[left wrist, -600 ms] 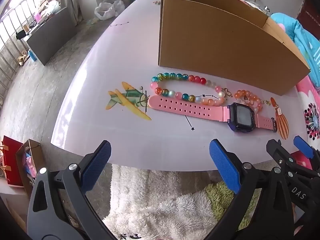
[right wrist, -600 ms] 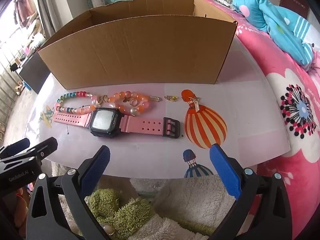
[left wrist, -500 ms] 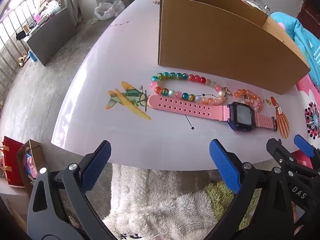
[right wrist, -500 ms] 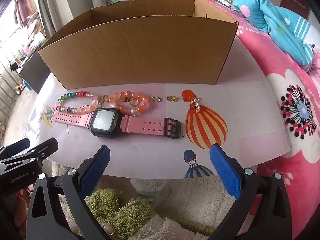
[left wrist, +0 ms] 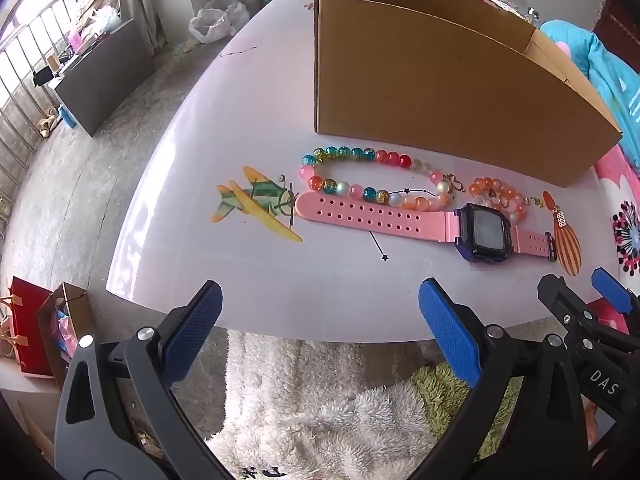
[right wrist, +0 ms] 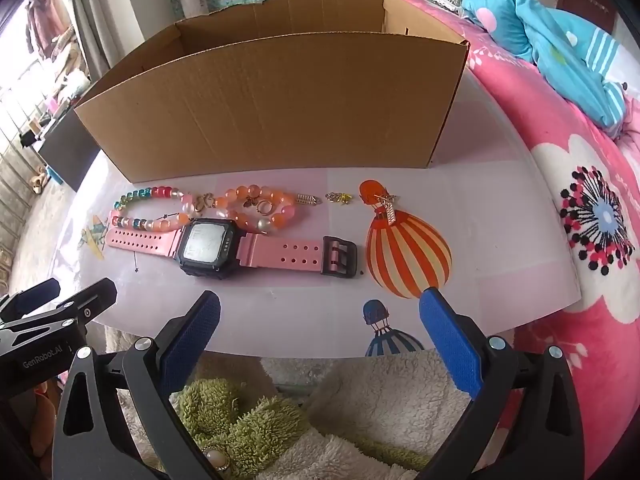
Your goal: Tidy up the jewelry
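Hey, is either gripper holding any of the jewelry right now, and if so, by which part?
Nothing is held. The left gripper and the right gripper are both open and empty at the table's near edge; the watch and bracelets lie untouched.

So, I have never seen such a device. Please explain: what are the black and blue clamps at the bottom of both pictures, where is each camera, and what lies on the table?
There is no robot here. A person holds a two-finger gripper in each hand, and a wide-angle camera on each looks forward along its fingers. One picture comes from the left gripper, the other from the right gripper. The blue parts are the finger pads. Both grippers are open and hold nothing. On the table lie a pink watch, a multicoloured bead bracelet, an orange bead bracelet and some small metal charms. Behind them stands an open cardboard box. The balloons and the aeroplane are pictures printed on the table.
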`<state>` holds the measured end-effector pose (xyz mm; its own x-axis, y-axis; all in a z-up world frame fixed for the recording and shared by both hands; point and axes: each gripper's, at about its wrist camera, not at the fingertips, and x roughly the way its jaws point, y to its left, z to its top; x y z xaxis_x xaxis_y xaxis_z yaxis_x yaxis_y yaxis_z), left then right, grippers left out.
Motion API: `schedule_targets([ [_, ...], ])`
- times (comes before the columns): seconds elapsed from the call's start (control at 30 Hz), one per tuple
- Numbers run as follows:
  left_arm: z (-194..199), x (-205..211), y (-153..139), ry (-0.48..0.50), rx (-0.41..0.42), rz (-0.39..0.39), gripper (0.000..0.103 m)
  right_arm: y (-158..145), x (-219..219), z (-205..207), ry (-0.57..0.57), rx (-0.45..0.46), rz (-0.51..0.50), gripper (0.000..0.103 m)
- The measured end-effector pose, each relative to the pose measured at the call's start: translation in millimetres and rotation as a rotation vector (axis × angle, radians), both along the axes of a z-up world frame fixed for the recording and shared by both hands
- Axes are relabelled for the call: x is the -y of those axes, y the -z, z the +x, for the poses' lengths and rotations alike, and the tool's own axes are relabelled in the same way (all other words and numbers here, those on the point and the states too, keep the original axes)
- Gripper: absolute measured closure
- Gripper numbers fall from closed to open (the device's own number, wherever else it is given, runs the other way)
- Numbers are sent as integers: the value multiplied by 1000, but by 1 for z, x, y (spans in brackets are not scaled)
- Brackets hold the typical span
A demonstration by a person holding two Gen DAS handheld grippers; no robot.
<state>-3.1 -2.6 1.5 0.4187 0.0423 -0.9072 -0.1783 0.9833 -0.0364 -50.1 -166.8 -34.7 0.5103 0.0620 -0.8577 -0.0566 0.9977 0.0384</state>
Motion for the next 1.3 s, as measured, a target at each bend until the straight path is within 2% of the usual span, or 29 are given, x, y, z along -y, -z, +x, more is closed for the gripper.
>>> schedule_targets([
  [1.3, 0, 3, 9, 0, -17, 9, 8, 9, 4, 4, 9, -5, 6, 6],
])
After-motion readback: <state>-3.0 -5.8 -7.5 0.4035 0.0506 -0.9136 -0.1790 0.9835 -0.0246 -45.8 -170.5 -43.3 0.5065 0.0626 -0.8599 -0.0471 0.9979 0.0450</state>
